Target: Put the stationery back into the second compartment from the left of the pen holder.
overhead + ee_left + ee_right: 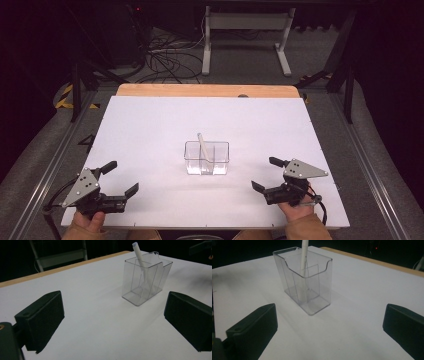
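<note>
High view: both black grippers, left gripper [118,179] and right gripper [264,173], released beside a clear plastic box [206,158] holding a white stick [203,145].

Lab: white test table [150,130], floor cables [167,62], dark surroundings.

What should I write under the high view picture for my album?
Two open grippers, left gripper and right gripper, rest either side of a clear box holding a white stick.

One clear divided holder [206,158], one white stick [202,144], two hand-held grippers, one table [150,130].
</note>
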### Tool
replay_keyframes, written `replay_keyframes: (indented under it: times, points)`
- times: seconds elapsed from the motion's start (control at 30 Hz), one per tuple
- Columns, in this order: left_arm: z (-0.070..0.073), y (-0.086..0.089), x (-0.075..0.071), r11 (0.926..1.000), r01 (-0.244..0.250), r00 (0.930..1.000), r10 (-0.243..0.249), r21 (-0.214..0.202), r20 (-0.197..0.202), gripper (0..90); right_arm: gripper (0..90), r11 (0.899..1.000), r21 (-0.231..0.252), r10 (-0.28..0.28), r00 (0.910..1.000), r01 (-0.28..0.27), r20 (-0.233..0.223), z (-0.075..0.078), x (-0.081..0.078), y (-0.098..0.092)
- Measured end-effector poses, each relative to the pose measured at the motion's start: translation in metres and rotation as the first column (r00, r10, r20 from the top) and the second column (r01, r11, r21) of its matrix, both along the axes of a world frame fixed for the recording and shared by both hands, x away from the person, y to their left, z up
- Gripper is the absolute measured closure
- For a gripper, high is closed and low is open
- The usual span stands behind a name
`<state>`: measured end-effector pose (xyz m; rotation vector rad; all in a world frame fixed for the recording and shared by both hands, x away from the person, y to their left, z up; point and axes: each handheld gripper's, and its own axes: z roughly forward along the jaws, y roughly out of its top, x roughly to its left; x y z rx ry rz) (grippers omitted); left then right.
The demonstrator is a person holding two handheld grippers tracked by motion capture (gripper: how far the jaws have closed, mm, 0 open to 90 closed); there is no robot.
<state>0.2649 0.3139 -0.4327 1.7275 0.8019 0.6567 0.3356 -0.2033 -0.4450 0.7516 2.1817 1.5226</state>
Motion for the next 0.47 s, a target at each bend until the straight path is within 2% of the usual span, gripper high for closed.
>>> replay_keyframes:
  times: [0.07,0.17,0.37,0.47]
  points:
    - [-0.0009,-0.0001,0.0005,1.0000,0.002,1.0000,-0.002,0.003,-0.005,3.6,0.0,0.999,-0.031,-0.009,0.9997,0.009,-0.021,-0.0032,0.0030,0.0023]
    - [-0.0013,0.0011,0.0009,1.0000,0.003,1.0000,-0.003,0.006,-0.006,3.6,0.0,1.000,-0.011,-0.005,0.9991,0.004,-0.043,-0.0043,0.0052,0.0021]
    - [-0.0043,0.0058,0.0010,0.9998,-0.008,0.9995,0.007,-0.021,-0.031,3.5,0.0,0.998,-0.054,-0.017,0.9998,0.017,-0.012,-0.0059,0.0044,0.0034]
    - [-0.0045,0.0077,0.0012,0.9996,-0.014,0.9995,0.013,-0.024,-0.029,3.5,0.0,0.998,-0.066,-0.022,0.9997,0.022,-0.007,-0.0053,0.0042,0.0016]
